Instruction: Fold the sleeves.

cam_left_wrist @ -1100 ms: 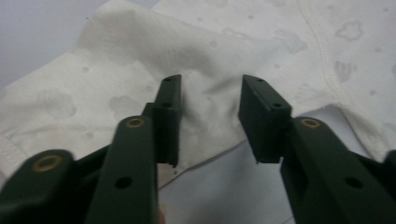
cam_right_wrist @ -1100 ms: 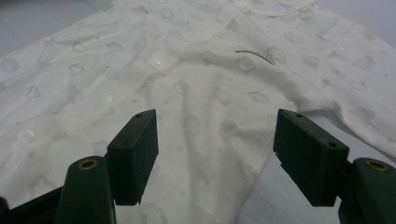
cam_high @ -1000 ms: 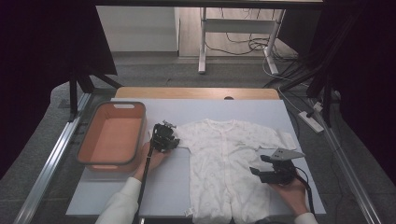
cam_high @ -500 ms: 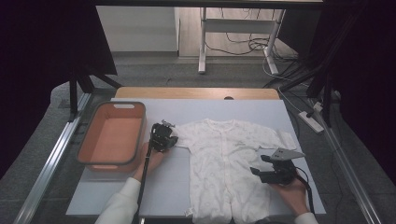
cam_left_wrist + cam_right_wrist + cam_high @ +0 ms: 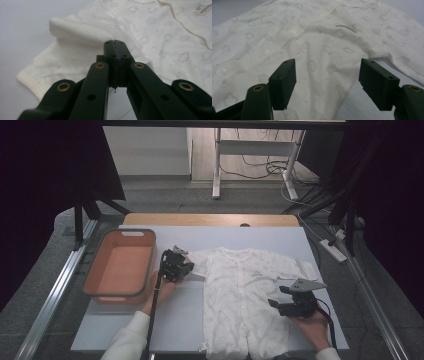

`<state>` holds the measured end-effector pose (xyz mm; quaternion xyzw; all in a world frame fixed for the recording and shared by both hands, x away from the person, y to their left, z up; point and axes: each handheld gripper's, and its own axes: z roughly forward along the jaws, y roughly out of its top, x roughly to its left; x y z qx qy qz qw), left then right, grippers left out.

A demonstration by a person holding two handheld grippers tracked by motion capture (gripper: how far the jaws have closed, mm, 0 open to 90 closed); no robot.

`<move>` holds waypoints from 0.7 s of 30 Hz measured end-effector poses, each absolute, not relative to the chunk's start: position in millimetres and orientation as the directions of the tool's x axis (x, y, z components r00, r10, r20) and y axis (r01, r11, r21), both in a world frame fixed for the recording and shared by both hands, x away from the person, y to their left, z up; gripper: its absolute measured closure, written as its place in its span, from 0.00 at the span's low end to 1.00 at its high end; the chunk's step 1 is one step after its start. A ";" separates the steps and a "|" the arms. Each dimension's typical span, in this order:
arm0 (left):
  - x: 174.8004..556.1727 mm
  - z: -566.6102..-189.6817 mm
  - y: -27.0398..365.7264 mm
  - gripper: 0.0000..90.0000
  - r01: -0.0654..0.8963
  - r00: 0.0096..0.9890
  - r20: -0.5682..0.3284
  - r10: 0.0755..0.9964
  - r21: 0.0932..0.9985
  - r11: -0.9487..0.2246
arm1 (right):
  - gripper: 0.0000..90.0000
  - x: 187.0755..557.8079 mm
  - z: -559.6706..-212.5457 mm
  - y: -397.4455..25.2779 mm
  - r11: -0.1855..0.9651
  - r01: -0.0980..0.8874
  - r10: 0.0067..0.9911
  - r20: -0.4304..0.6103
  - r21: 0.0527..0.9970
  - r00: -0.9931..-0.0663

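Folding looked barely begun: the white baby suit point(image 5: 250, 295) lay flat on the table point(image 5: 125, 330), left gripper point(image 5: 115, 43) pinched together at its sleeve point(image 5: 62, 62), right gripper point(image 5: 327, 80) gaping over the side hem, which it next needed to grasp

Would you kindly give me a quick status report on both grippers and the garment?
Left gripper shut, over the sleeve. Right gripper open above the baby suit, which lies flat on the table. Nothing in the way.
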<state>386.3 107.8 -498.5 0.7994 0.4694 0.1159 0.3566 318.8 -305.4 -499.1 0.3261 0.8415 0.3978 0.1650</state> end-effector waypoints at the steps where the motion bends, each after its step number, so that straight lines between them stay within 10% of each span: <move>1: 385.9 -498.1 106.8 0.99 0.665 0.537 -0.150 0.830 0.680 -0.307 | 0.34 318.9 -499.2 -305.4 0.471 0.417 0.678 -0.016 0.778 -0.735; 21: 379.4 -498.8 66.3 0.98 0.619 0.610 -0.147 0.779 0.702 -0.353 | 0.34 319.7 -500.6 -304.3 0.474 0.423 0.677 -0.013 0.772 -0.736</move>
